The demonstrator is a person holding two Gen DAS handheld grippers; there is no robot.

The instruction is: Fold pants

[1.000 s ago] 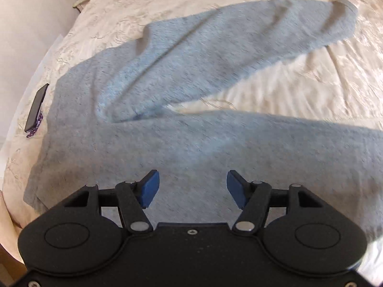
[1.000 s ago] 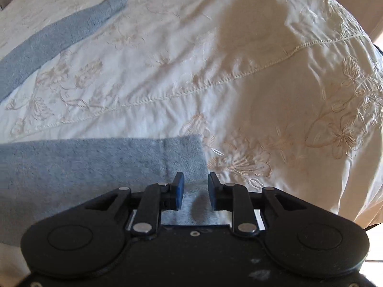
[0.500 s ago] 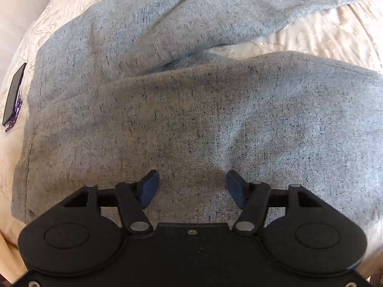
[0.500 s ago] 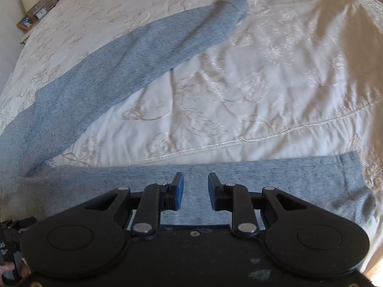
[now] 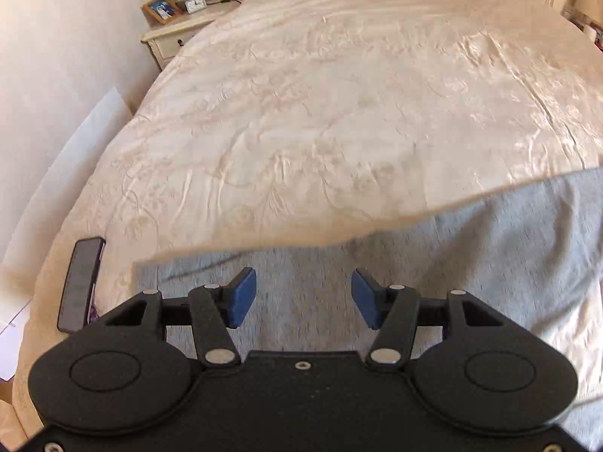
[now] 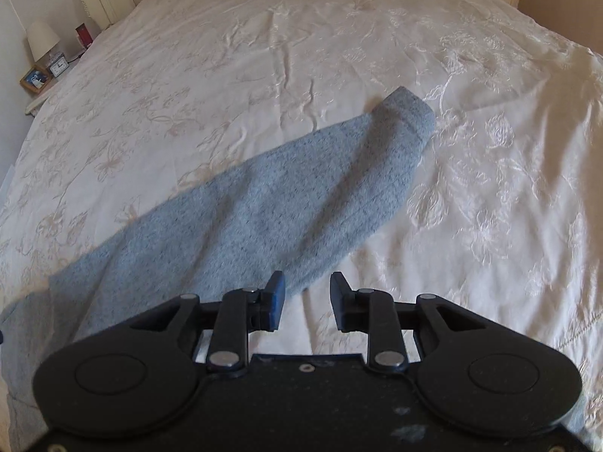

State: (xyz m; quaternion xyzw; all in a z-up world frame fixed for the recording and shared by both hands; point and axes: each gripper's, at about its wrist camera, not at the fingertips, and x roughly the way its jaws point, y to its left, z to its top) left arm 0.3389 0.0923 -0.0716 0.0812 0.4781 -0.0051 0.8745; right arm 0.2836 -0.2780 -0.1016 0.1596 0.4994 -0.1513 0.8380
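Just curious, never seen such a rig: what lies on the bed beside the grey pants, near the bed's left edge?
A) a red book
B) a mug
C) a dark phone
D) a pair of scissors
C: a dark phone lies flat on the bedspread, just left of the pants.

The grey-blue speckled pants [image 6: 264,203] lie flat on the cream embroidered bed cover [image 6: 377,37], one leg stretched diagonally with its cuff [image 6: 407,113] at the far end, the fabric slightly wrinkled.
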